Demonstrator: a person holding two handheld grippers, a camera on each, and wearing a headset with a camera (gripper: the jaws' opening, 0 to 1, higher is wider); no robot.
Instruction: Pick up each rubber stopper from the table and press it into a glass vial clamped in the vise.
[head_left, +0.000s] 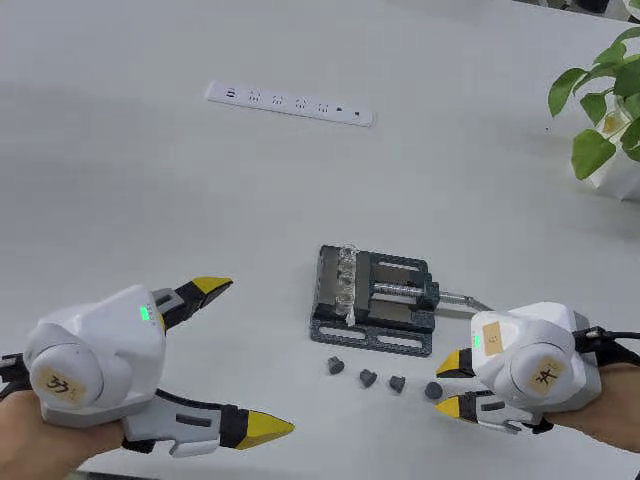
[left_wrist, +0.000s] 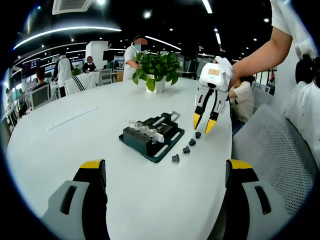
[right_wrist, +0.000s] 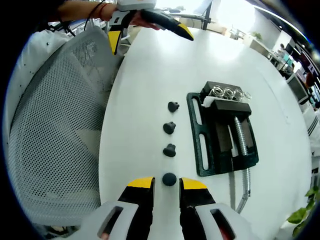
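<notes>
Roughly midway along the near edge of the white table (head_left: 150, 180) sits a dark vise (head_left: 372, 300), lying flat, with its screw handle pointing toward the right edge. A row of clear glass vials (head_left: 347, 280) is clamped upright in it, at the end away from the screw. In the right gripper view their mouths show as clear rings.

Four black rubber stoppers (head_left: 368, 378) lie in a line on the table between the vise and the near edge. They are spaced apart and none touches the vise.

The right gripper (head_left: 442, 387) is low at the right end of that line, yellow tips aimed at the end stopper (right_wrist: 169, 178). Its jaws are partly open. In the right gripper view the end stopper lies just ahead of the gap between the two tips, with a sliver of white table on either side of it, so it is not gripped. In the left gripper view this gripper hangs tips-down over the same end of the line.

The left gripper (head_left: 258, 355) is held over the near left part of the table, well apart from the vise. Its jaws are spread wide with nothing between them.

A white power strip (head_left: 290, 103) lies toward the far edge. A potted plant (head_left: 605, 95) stands at the far right edge. A grey mesh chair (right_wrist: 60, 125) sits beside the near edge in the right gripper view.
</notes>
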